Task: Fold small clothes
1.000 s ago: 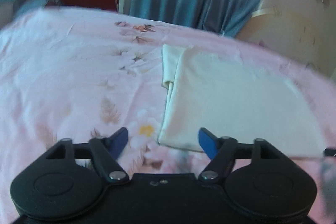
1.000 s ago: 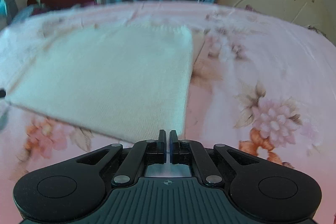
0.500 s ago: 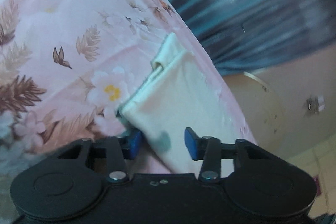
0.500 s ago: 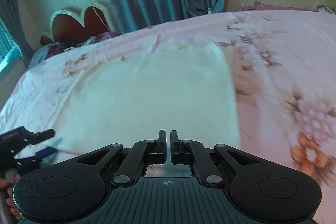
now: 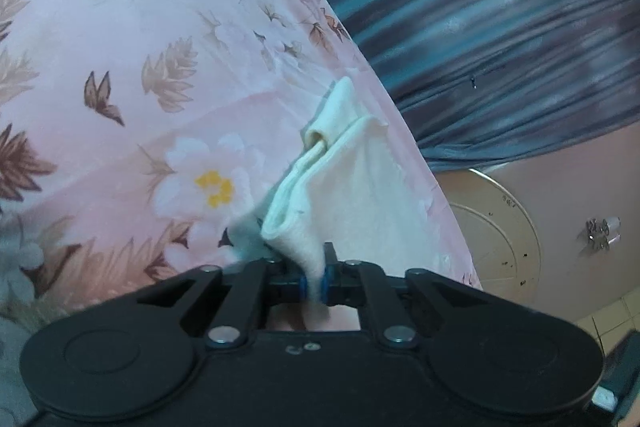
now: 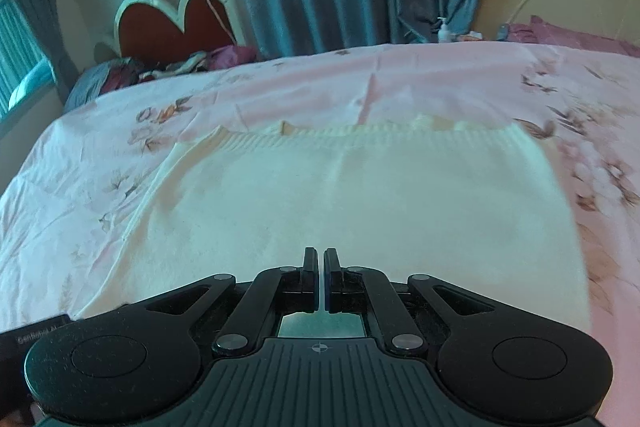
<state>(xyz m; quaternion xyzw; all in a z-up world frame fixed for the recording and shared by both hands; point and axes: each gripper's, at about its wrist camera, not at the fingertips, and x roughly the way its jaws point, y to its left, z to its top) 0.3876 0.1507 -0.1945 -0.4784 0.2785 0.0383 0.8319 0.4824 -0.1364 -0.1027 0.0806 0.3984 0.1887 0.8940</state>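
Pinching the cream garment (image 5: 352, 183), left gripper (image 5: 314, 281); right gripper (image 6: 320, 279) pressed together, whether gripping cloth unclear; side label (image 6: 36, 333) blurred, unreadable

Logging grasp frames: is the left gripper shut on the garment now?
Shut: the left gripper pinches the cream garment corner between its blue pads.

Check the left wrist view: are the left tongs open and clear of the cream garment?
No, the left tongs are shut on a bunched corner of the cream garment, which is pinched between the blue pads.
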